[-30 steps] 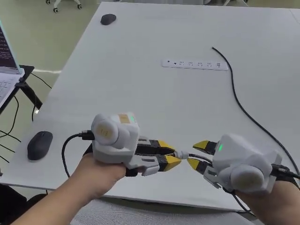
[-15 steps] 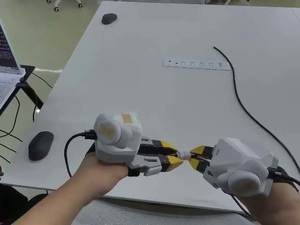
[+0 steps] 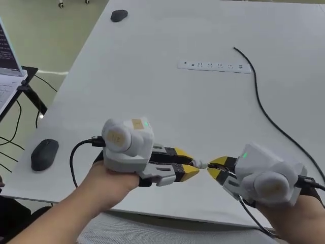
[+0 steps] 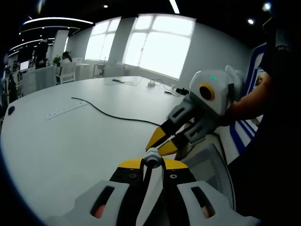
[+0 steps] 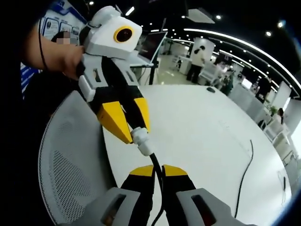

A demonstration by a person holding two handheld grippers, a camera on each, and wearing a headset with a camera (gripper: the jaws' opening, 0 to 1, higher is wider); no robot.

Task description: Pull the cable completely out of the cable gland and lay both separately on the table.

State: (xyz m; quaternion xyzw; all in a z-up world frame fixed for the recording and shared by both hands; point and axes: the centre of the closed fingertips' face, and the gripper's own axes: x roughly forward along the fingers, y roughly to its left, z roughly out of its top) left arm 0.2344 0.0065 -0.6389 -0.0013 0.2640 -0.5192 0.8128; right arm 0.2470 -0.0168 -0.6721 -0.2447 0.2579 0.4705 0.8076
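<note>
The left hand-held gripper was clamped on the gland and the right hand-held gripper on the cable just beside it, over the tabletop's near edge. Pulling straight along the gland's axis (no twisting) would probably free the cable cleanly.
</note>
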